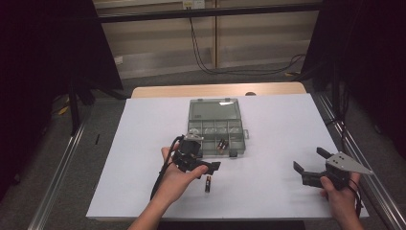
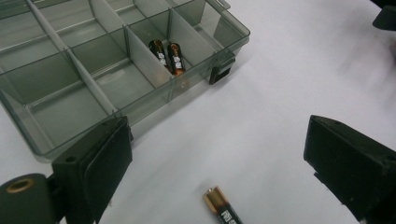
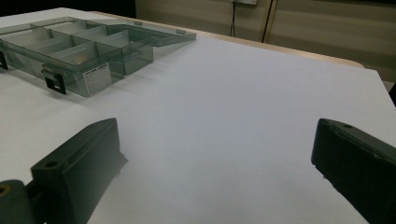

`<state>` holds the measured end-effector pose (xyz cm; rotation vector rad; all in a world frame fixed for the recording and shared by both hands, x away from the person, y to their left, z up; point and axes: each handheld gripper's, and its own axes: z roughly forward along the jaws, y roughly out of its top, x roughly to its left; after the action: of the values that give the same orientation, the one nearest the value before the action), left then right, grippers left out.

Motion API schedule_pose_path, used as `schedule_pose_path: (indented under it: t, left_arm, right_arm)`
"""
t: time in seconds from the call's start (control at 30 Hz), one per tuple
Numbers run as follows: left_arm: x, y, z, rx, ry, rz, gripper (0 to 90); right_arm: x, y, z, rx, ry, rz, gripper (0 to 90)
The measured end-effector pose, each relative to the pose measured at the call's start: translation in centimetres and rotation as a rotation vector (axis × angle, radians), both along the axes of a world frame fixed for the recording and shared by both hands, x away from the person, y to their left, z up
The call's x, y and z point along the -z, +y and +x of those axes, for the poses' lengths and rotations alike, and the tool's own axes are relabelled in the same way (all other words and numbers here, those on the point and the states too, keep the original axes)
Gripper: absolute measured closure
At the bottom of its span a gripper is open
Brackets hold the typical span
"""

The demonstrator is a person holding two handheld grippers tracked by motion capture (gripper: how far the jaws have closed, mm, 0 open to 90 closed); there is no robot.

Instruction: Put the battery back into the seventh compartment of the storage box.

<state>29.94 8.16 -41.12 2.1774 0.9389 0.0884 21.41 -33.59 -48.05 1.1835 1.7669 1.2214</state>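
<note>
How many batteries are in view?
3. Two batteries lie side by side in one compartment of the box. One battery lies on the table, between the left gripper's jaws.

The white sheet-covered worktop (image 1: 268, 143) is the landmark here. Its bare pale wooden edge (image 1: 215, 89) shows along the far side, and a small dark round thing (image 1: 250, 93) sits on that strip, right of its middle. Beyond the far side hangs a beige panelled wall (image 1: 253, 38), where black cables (image 1: 201, 52) drop from a white socket (image 1: 193, 4) and trail across the grey floor (image 1: 158, 79). Silver metal rails (image 1: 57, 177) run along the worktop's left and right flanks. Black curtains (image 1: 43, 52) hang at both sides.
</note>
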Motion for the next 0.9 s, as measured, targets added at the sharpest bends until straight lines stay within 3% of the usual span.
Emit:
schedule_pose_path:
  t: [0.13,0.2,0.23,0.6,0.9]
  left_arm:
    - [0.1,0.2,-0.5,0.0,-0.003,-0.012,8.2]
    - [-0.1,0.4,-0.6,0.015,0.012,0.001,8.7]
    - [0.1,0.4,-0.8,0.003,-0.006,-0.009,9.0]
    - [0.6,0.6,-1.9,0.016,0.002,0.004,13.0]
    - [1.3,0.5,-2.7,0.022,0.015,0.04,19.9]
  right_arm:
    - [0.0,0.0,0.0,-0.001,0.0,-0.003,0.8]
    - [0.0,0.0,0.0,0.0,-0.001,-0.004,0.8]
    - [0.0,0.0,0.0,0.0,-0.001,-0.004,0.8]
    - [0.0,0.0,0.0,0.0,-0.002,-0.006,0.9]
    - [0.0,0.0,0.0,0.0,-0.001,-0.005,0.8]
